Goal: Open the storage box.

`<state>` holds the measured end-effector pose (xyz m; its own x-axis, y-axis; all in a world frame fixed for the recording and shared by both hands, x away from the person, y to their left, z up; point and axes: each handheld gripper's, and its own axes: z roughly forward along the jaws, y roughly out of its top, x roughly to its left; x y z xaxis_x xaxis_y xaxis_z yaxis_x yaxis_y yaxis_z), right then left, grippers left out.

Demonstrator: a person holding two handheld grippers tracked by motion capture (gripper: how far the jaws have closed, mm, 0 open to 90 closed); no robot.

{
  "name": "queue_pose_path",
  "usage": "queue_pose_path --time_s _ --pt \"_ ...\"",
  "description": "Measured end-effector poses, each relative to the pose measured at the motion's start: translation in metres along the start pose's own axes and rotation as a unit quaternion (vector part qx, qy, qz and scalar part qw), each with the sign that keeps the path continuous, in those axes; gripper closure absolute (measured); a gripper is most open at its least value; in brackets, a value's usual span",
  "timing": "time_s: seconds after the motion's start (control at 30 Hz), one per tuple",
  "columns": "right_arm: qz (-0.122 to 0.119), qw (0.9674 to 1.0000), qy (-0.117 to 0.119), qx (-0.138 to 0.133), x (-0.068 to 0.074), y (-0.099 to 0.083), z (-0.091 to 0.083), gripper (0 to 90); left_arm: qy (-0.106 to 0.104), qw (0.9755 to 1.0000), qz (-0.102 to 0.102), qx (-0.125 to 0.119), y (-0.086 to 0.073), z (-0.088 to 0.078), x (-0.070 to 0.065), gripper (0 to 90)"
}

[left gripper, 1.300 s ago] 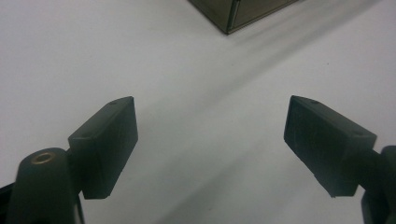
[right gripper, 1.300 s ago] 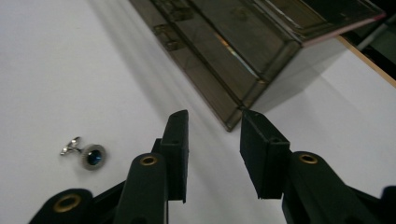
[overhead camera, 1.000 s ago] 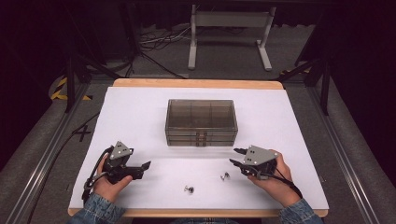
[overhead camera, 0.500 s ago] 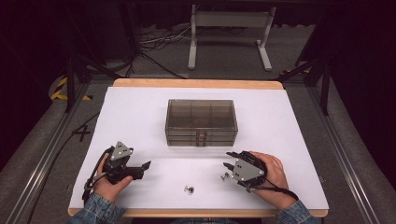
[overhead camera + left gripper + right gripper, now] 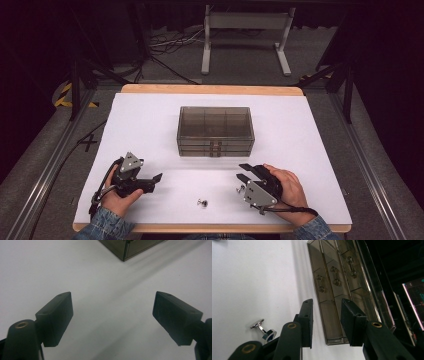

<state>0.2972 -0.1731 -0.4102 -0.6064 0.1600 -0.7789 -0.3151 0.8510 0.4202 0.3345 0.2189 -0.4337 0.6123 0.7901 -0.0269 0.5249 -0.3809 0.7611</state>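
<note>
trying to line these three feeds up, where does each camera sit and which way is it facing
High view: above the person's side of the table, looking forward and down; both hands, left gripper and right gripper show.
Left gripper view: rides the left gripper, looking down along its wide-open jaws at bare table, a corner of the smoky drawer box beyond.
Right gripper view: rides the right gripper, rolled sideways, looking at the box's three drawer fronts, a cufflink beside its jaws.
Shared: all three show the box.
</note>
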Motion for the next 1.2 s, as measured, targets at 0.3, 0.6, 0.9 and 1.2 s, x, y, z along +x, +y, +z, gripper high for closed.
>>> queue_pose_path --time_s 0.3,0.6,0.9,1.2 --pt "-0.032 0.9990 -0.030 0.004 0.004 0.006 0.000 65.4 0.000 1.0000 0.002 0.001 0.000 0.001 0.000 17.4" --pt "-0.062 0.9962 -0.056 0.021 0.007 0.014 0.003 64.1 0.000 1.0000 0.002 0.004 0.000 0.002 -0.001 17.4" --pt "-0.107 0.9903 -0.082 0.035 0.010 0.029 0.011 63.6 -0.001 1.0000 0.001 0.006 0.000 0.003 -0.001 17.4" --pt "-0.127 0.9857 -0.103 0.042 0.009 0.039 0.020 61.9 -0.002 1.0000 0.001 0.008 0.000 0.004 0.000 17.4"
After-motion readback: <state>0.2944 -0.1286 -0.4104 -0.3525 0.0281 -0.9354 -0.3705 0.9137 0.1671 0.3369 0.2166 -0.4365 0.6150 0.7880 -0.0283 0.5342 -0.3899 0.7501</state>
